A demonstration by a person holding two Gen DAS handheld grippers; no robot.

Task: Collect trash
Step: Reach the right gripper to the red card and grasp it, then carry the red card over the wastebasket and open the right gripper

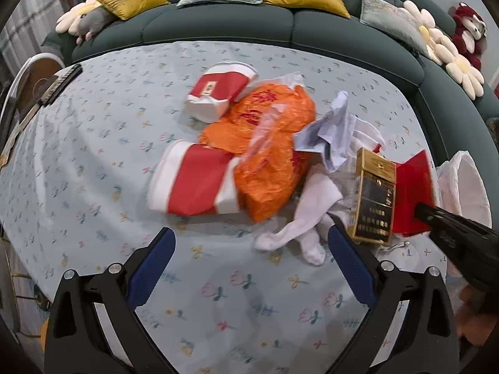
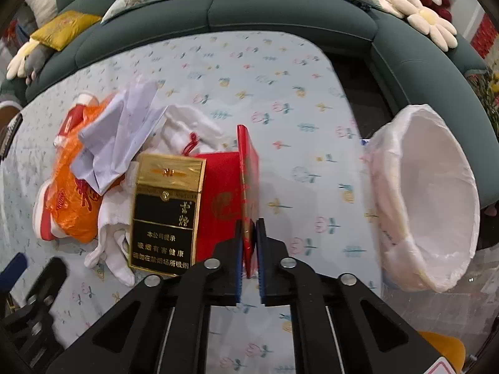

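White-lined bin [image 2: 427, 199] sits right of the pile, nothing visible inside; right gripper [image 2: 249, 246] clamps the red envelope [image 2: 248, 168] edge-on, long axis pointing away; left gripper [image 1: 249, 249] spread wide, empty.

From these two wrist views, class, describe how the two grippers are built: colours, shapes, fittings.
The left gripper has black angular arms with triangular cut-outs, round silver bolts at the joints and blue ribbed pads on its fingers. The right gripper looks the same: black arms, silver bolts, blue pads. No cables, sleeves or markings show.
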